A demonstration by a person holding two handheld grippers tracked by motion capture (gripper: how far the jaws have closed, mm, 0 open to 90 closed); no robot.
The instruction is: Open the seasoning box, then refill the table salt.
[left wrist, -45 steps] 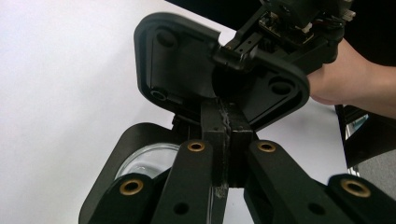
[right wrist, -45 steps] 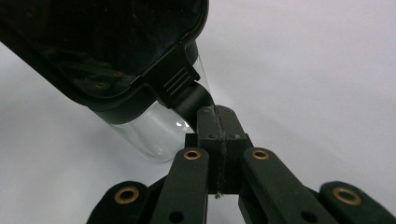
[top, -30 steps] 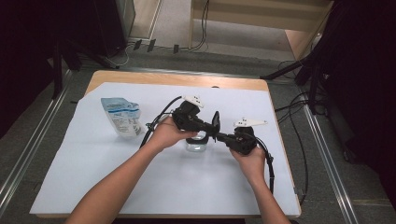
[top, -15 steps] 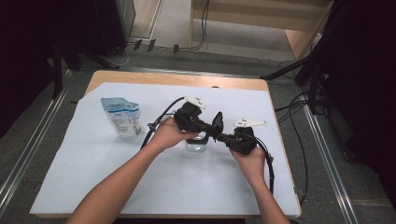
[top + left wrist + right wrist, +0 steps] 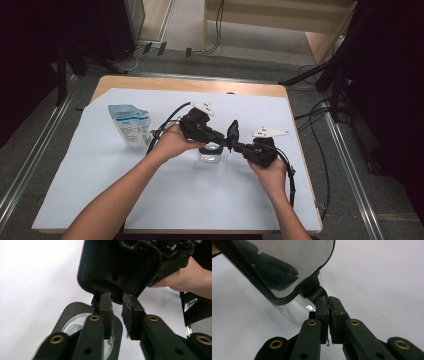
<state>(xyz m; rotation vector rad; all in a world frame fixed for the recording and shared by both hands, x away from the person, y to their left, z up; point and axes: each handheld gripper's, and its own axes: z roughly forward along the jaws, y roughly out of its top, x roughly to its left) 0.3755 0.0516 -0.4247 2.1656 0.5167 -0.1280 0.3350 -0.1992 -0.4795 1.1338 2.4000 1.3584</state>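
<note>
A black-framed mirror stands tilted above a clear glass jar at the middle of the table. My right gripper comes in from the right. In the right gripper view it is shut on the mirror's black stem, under the reflecting face, with the jar behind. My left gripper reaches in from the left. Its jaws have just been opening and stand slightly apart below the mirror's dark back, with nothing pressed between the pads. The jar shows beneath.
A blue and white pouch stands at the left of the white sheet that covers the wooden table. Black cables trail from both grippers. Metal rails run along both sides of the table.
</note>
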